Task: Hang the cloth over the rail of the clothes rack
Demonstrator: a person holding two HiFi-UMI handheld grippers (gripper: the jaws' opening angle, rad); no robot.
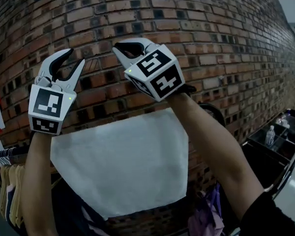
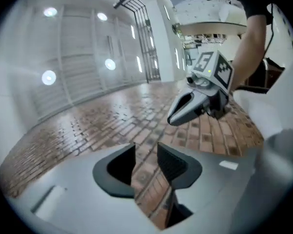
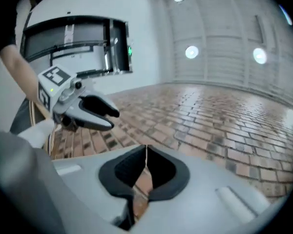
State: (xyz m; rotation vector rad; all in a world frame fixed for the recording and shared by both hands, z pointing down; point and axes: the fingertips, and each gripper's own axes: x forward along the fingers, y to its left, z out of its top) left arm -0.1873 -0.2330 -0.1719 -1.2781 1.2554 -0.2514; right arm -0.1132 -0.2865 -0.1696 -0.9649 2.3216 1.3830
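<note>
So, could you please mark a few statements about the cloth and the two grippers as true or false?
1. The left gripper is open, with nothing between its jaws. True.
2. The right gripper grips the cloth. False: its jaws are shut on nothing, and the cloth hangs below it.
3. Both grippers are raised above the cloth, in front of a brick wall. True.
4. The cloth is dark blue and bunched up. False: it is white and hangs flat.
</note>
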